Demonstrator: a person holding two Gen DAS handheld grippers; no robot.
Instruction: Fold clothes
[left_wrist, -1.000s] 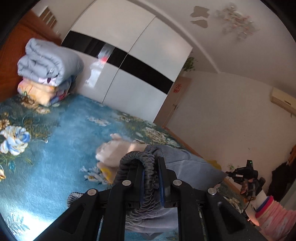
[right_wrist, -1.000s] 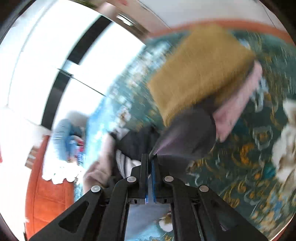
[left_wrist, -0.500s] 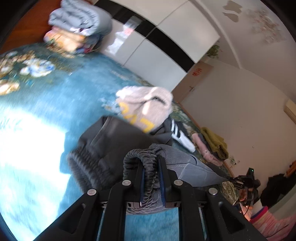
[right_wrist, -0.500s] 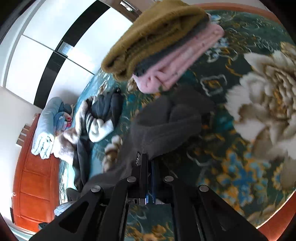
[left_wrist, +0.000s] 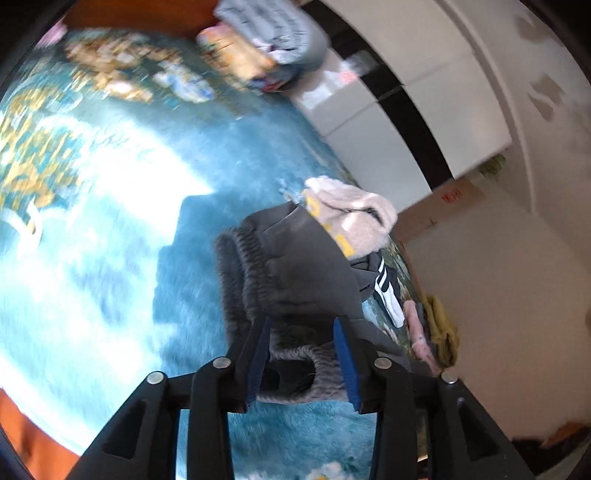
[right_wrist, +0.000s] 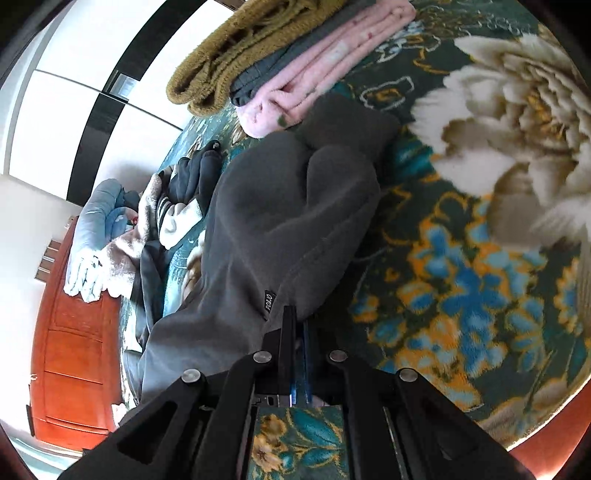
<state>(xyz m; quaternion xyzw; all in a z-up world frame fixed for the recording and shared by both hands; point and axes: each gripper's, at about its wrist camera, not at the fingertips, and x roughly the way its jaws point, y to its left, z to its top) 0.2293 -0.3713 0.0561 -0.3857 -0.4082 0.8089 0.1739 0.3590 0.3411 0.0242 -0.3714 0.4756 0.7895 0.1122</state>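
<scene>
Dark grey fleece trousers (right_wrist: 280, 206) lie stretched along the blue floral bedspread (left_wrist: 110, 240). In the left wrist view their ribbed waistband (left_wrist: 306, 365) sits folded over the rest of the trousers (left_wrist: 295, 273). My left gripper (left_wrist: 302, 325) is low over the bed. Its jaws are opening, with the waistband lying loose between the blue pads. My right gripper (right_wrist: 295, 312) is shut on the edge of the trouser leg, close to a small black label (right_wrist: 268, 300). The leg end is bunched up ahead of it.
A folded stack of mustard, grey and pink clothes (right_wrist: 288, 55) lies just past the trouser leg. A cream fleece garment (left_wrist: 354, 214) and a black piece with white stripes (left_wrist: 384, 288) lie beyond the waistband. Rolled quilts (left_wrist: 273, 44) rest by the wooden headboard (right_wrist: 74, 350). A white wardrobe (left_wrist: 424, 110) stands behind the bed.
Both grippers have come down to the bed and the trousers now lie on it. The left jaws, shut on the waistband before, have parted. The left view has rolled.
</scene>
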